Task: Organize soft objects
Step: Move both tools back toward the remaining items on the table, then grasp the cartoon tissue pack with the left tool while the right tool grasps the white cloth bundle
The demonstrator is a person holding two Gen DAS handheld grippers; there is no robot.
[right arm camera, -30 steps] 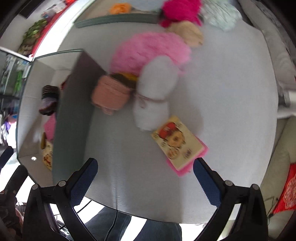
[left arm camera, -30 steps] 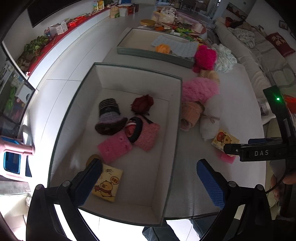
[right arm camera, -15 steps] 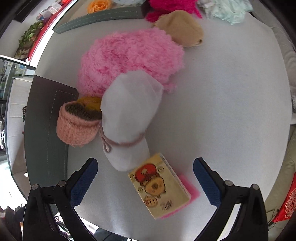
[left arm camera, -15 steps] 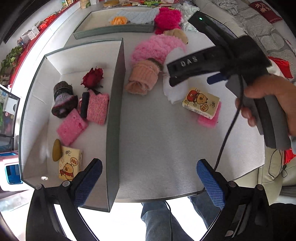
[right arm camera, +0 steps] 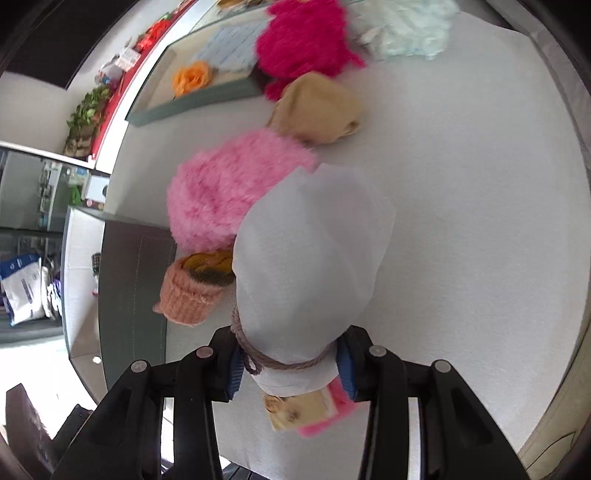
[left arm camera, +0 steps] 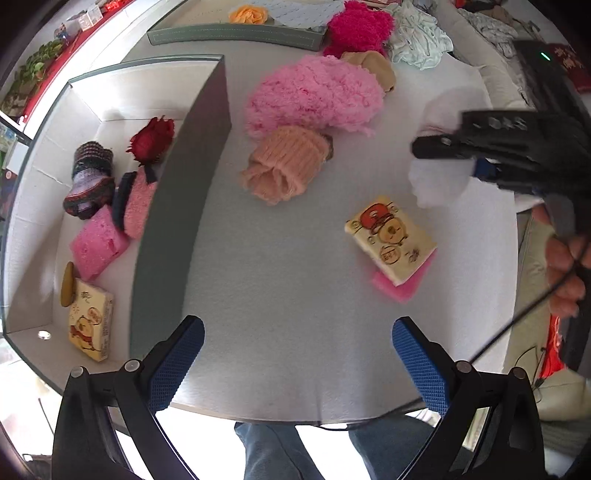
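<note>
My right gripper (right arm camera: 290,363) is closing on the tied neck of a white cloth pouch (right arm camera: 310,251), and its blue pads press against both sides. In the left wrist view the pouch (left arm camera: 436,177) shows blurred at the right, under that gripper's black body. My left gripper (left arm camera: 297,332) stands open over the table's near edge with nothing between its fingers. A peach knitted hat (left arm camera: 288,166), a fluffy pink piece (left arm camera: 314,96) and a cartoon tissue pack (left arm camera: 391,236) on a pink sponge (left arm camera: 402,284) lie on the grey table.
A grey open box (left arm camera: 177,206) at the left holds a red rose (left arm camera: 153,138), a knitted boot (left arm camera: 88,177), a pink sponge (left arm camera: 96,243) and a tissue pack (left arm camera: 90,325). A second tray (left arm camera: 236,35), a magenta fluffy piece (left arm camera: 358,29) and a pale cloth (left arm camera: 417,33) sit at the back.
The right gripper has moved in over the white pouch and its jaws have gone from wide open to closing around the neck. The left gripper has shifted right, from above the box to the table.
</note>
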